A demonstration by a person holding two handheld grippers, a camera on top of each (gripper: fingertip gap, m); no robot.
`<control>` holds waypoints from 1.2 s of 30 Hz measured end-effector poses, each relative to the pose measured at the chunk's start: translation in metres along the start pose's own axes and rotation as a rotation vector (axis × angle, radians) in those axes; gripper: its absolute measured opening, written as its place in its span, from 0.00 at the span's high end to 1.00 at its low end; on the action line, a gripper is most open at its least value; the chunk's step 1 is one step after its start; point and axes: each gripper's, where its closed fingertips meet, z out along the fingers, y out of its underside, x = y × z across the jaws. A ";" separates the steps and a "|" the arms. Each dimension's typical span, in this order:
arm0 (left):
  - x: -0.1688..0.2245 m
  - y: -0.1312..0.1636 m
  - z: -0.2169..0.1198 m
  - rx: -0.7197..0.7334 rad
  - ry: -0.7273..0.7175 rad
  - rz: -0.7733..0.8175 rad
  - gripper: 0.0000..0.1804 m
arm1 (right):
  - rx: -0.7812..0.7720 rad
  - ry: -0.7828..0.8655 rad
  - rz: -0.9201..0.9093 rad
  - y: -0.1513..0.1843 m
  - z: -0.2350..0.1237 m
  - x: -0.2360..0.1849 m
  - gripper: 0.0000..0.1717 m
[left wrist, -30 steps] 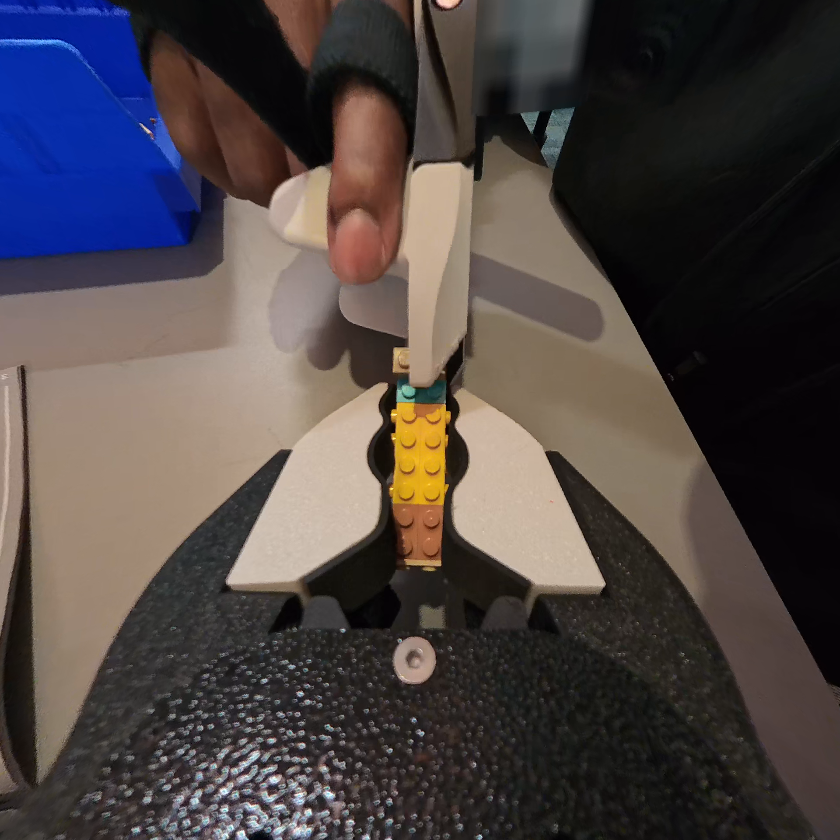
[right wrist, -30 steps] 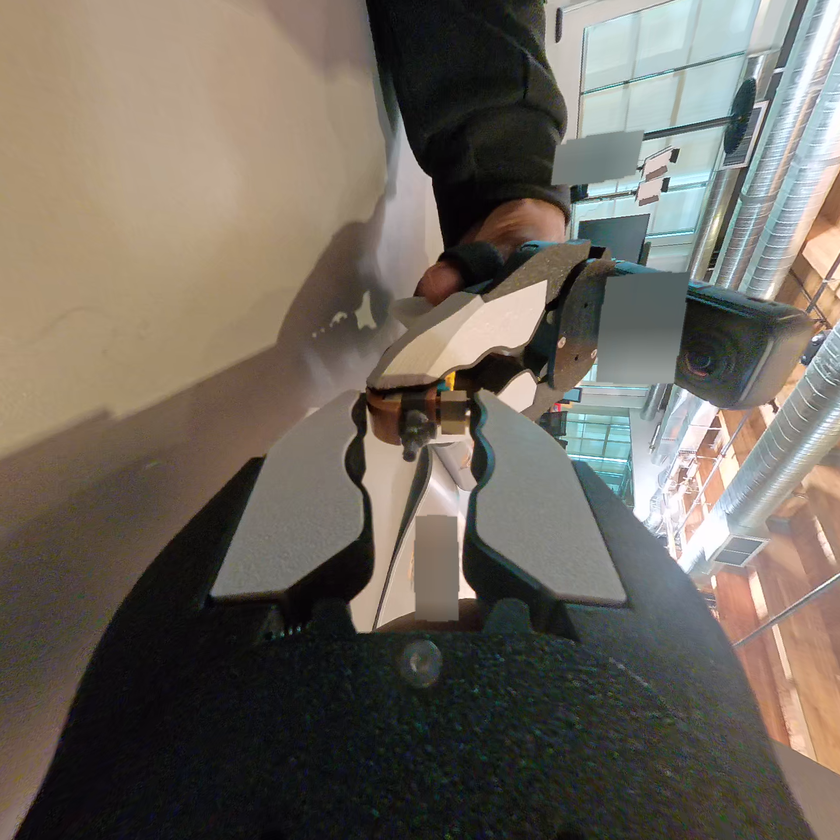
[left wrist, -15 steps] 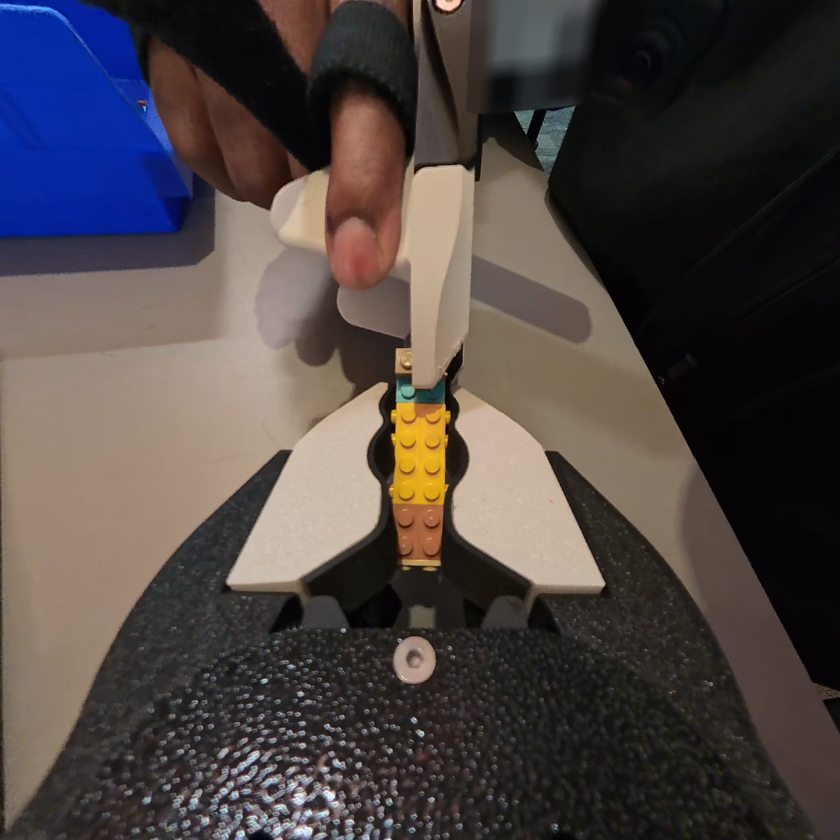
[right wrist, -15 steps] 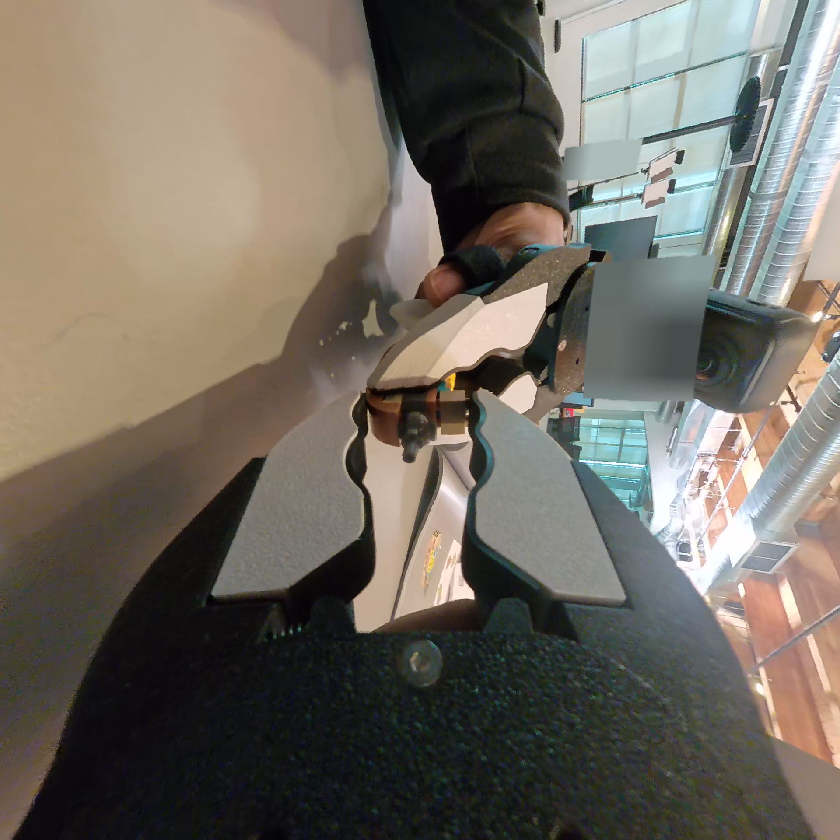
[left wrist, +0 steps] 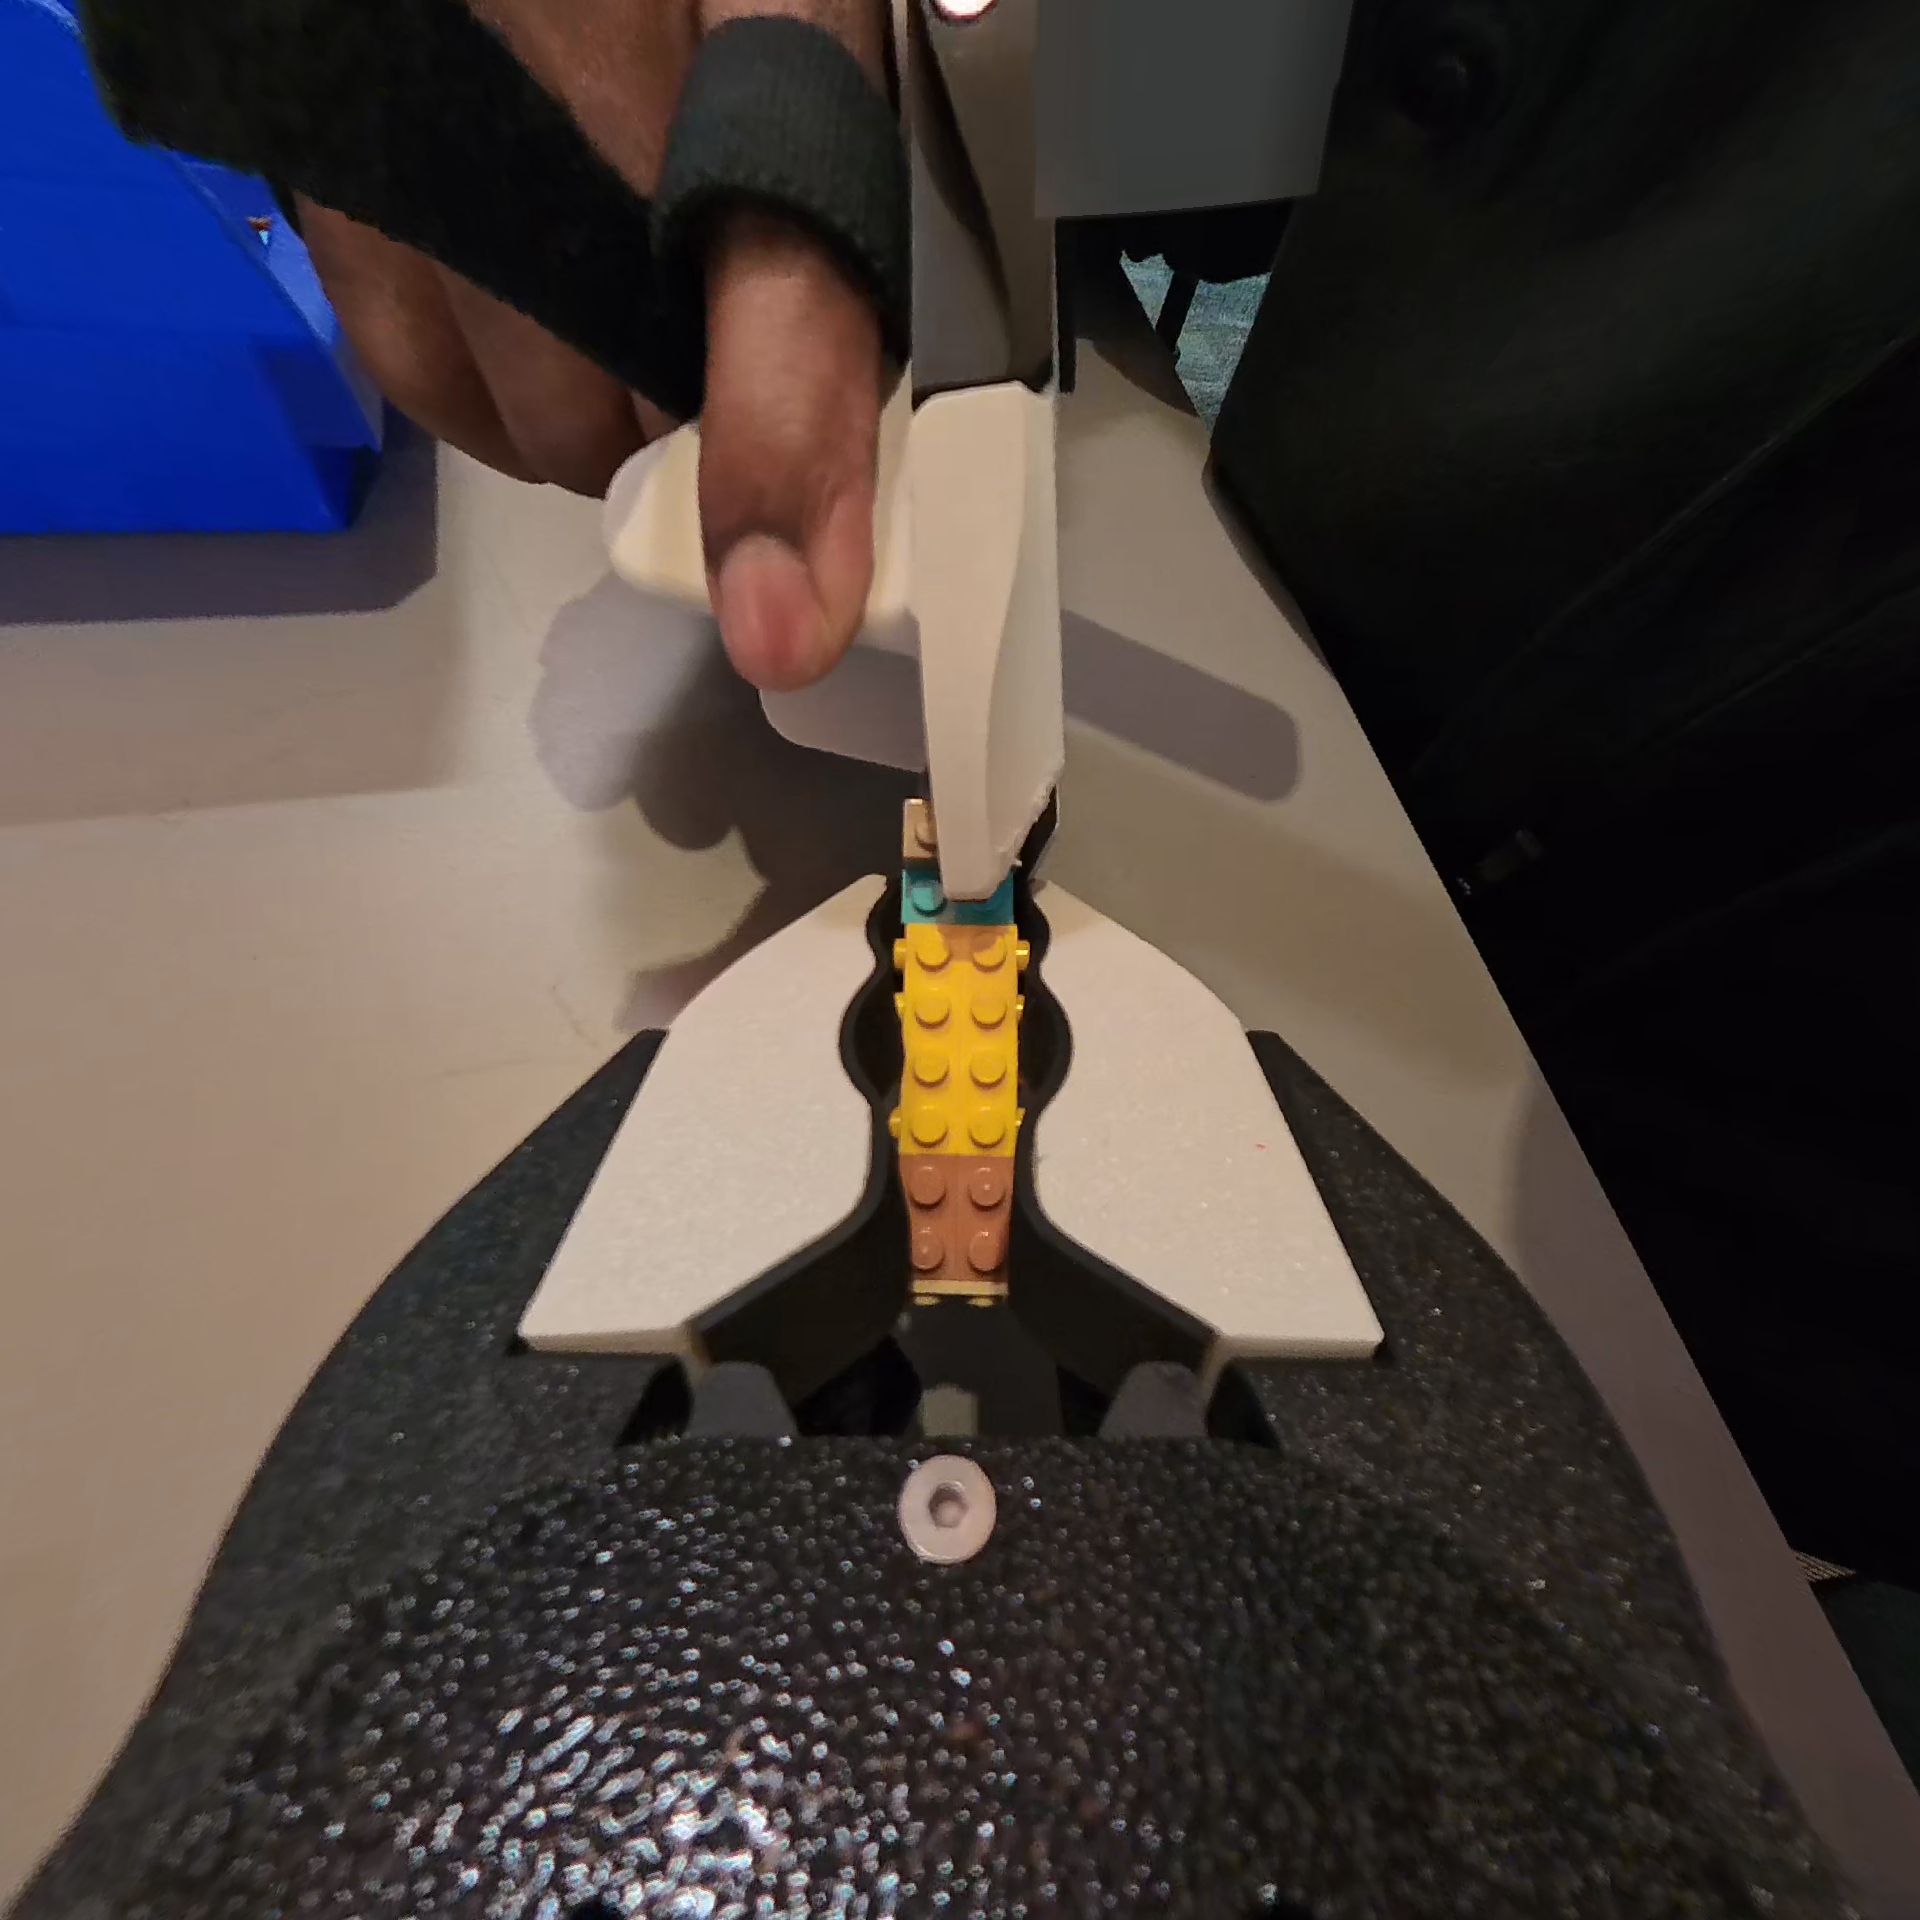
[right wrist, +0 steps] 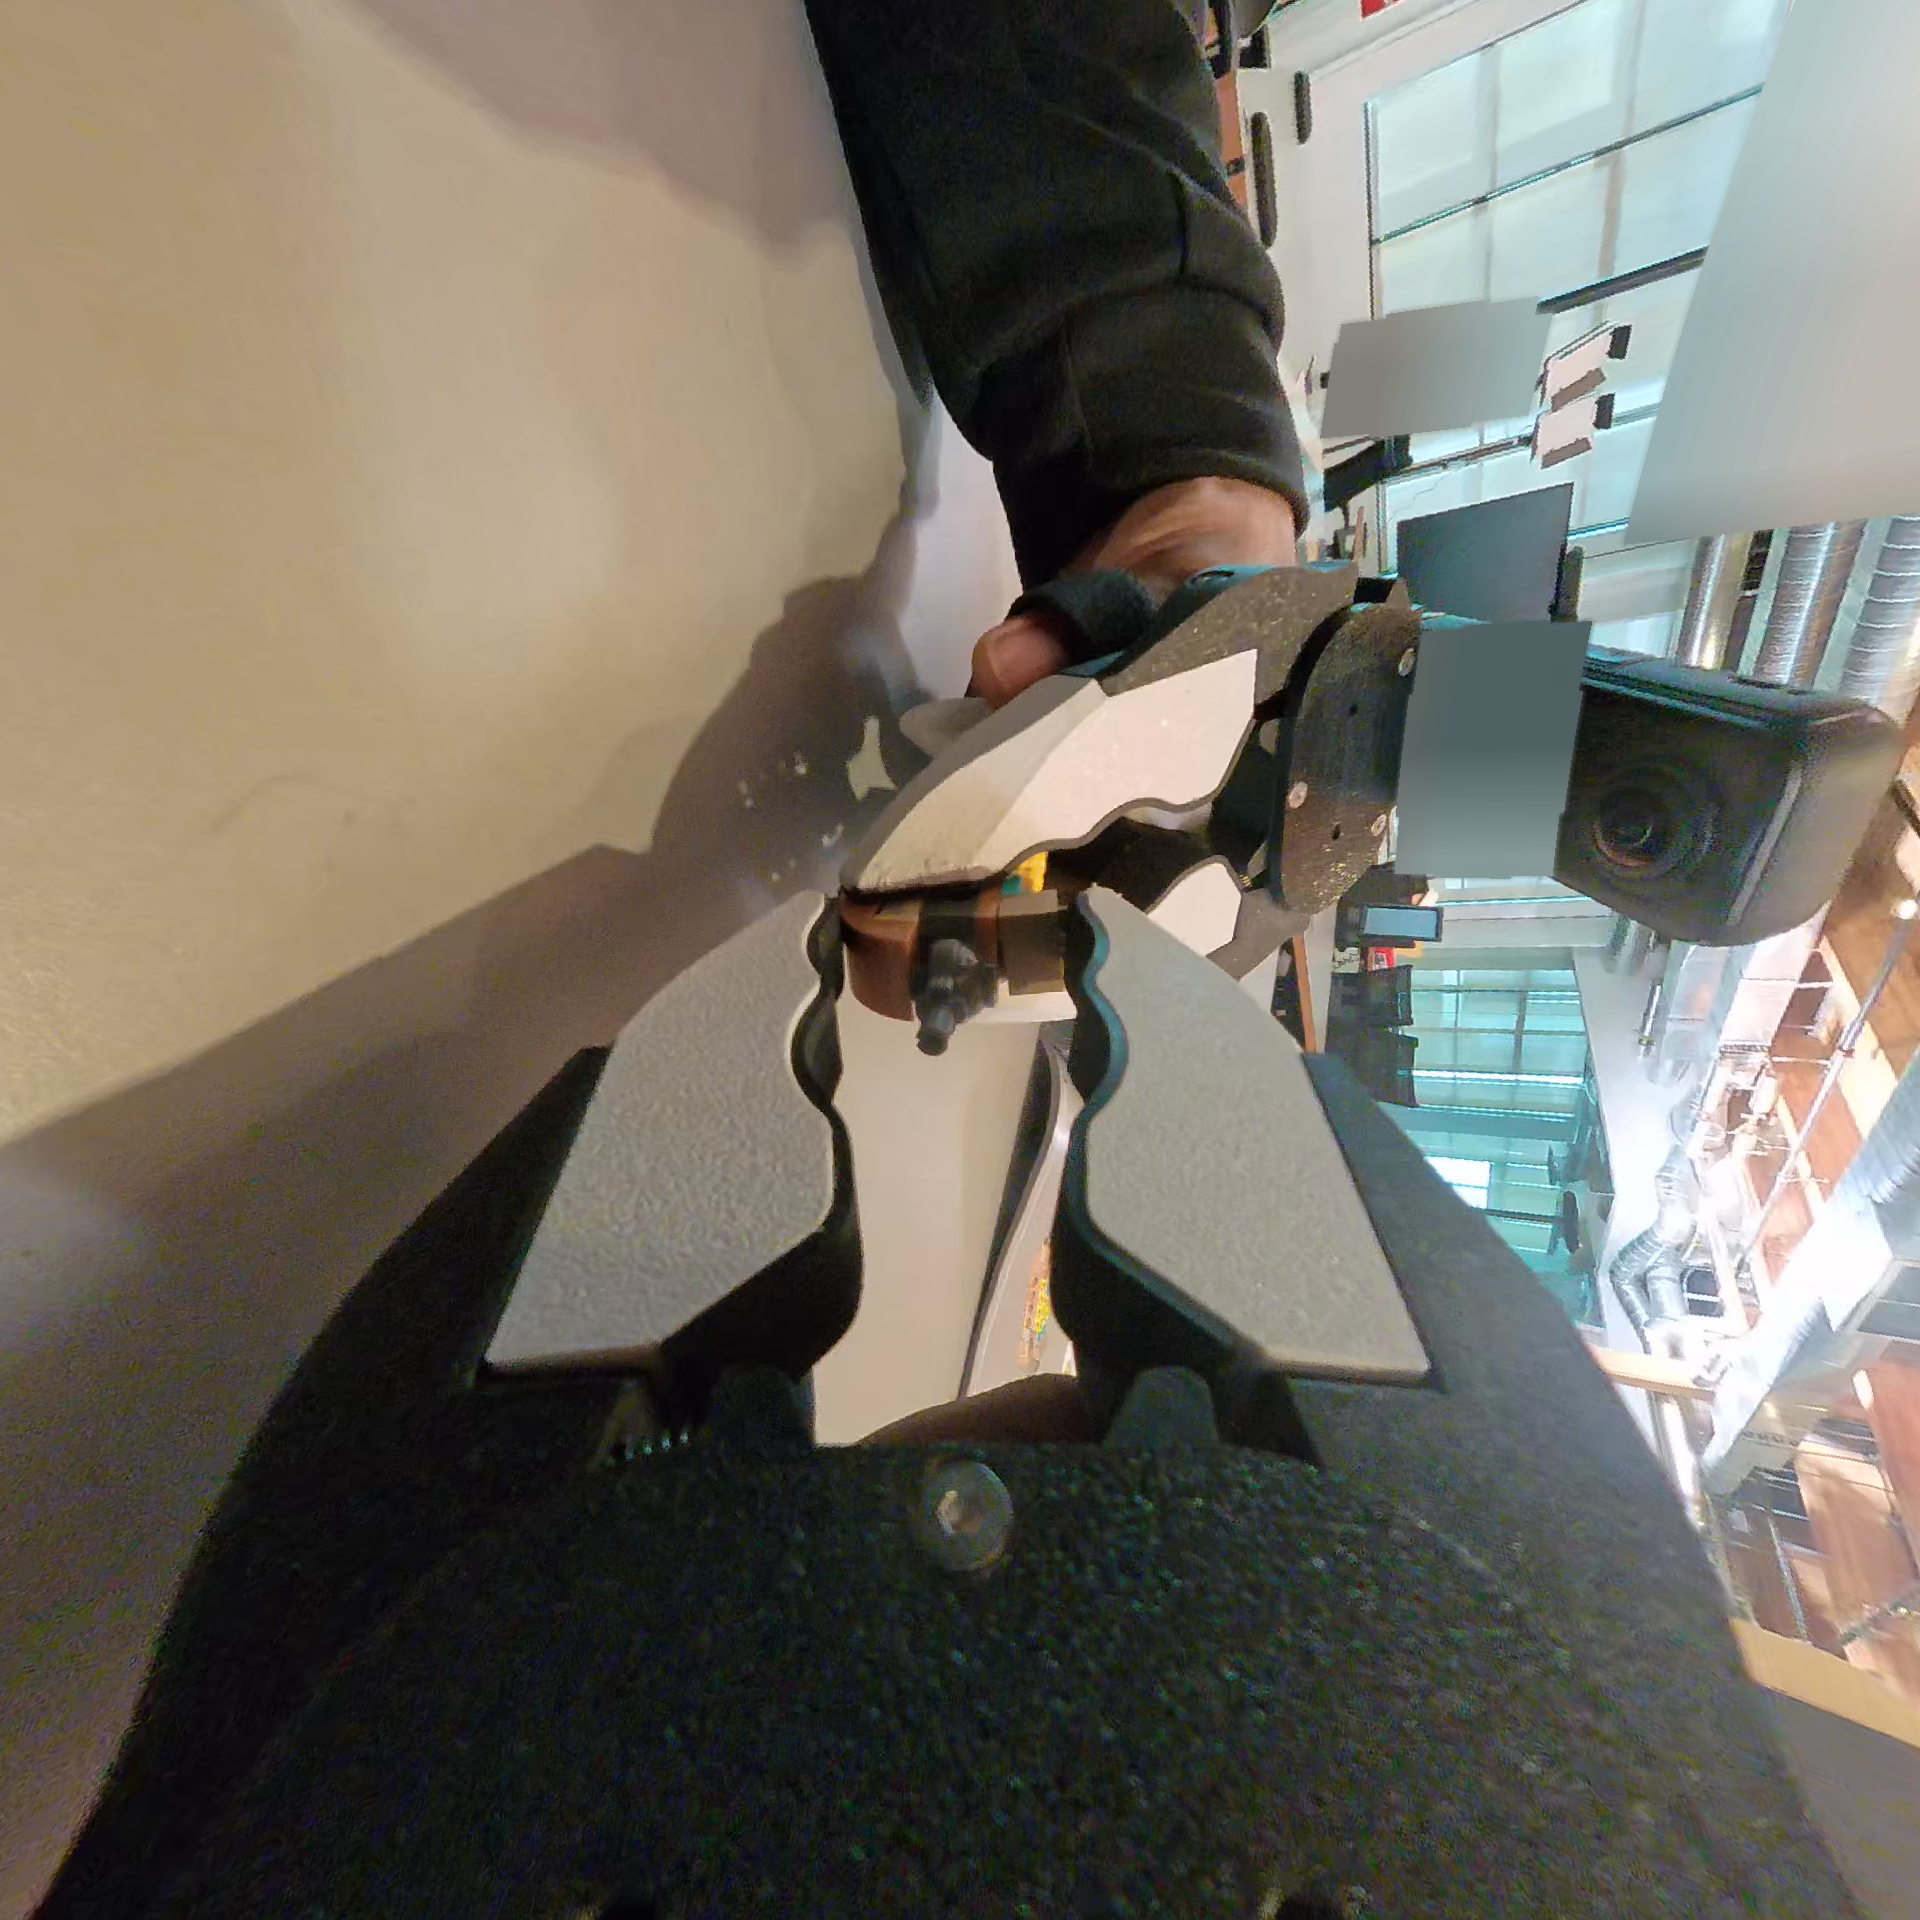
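In the left wrist view my left gripper point(left wrist: 961, 906) is shut on a brick assembly point(left wrist: 958, 1049). It has a yellow stretch, a brown brick point(left wrist: 958, 1210) nearest the camera, and teal point(left wrist: 920, 902) and tan point(left wrist: 918, 829) bricks at the far end. The right gripper's finger point(left wrist: 987, 675) comes down from above onto the teal brick. In the right wrist view my right gripper point(right wrist: 954, 927) is shut on that far end. Its pads press on a brown rounded piece point(right wrist: 878, 961) and a tan brick point(right wrist: 1034, 951), with a black pin point(right wrist: 943, 987) between them. The left gripper's finger point(right wrist: 1081, 758) reaches in from the upper right.
A blue bin point(left wrist: 156, 312) stands at the back left on the beige table point(left wrist: 260, 987). A hand point(left wrist: 779, 468) in a black strap holds the right gripper. A person in dark clothing point(left wrist: 1610, 623) is along the table's right edge. The right wrist view shows a camera point(right wrist: 1714, 810) and a room beyond. My left and right fingertips are right by each other.
Both grippers stay on the brick assembly. The pair has drifted a little, and the blue bin slides left in the left wrist view. The right jaws have closed very slightly.
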 end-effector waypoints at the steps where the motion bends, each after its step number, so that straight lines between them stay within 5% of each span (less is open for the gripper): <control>1: 0.000 0.000 0.000 -0.001 -0.001 0.000 0.90 | 0.001 -0.001 0.004 0.000 0.000 0.000 0.76; 14: 0.004 -0.007 -0.002 0.047 0.013 0.021 0.90 | 0.035 0.008 0.055 -0.008 0.000 0.005 0.75; 17: 0.005 -0.010 -0.004 0.080 0.029 0.014 0.90 | 0.024 0.010 0.065 -0.008 -0.002 0.007 0.69; 36: 0.036 -0.030 -0.010 0.265 0.283 0.022 0.90 | 0.146 0.008 0.168 -0.031 -0.008 0.023 0.69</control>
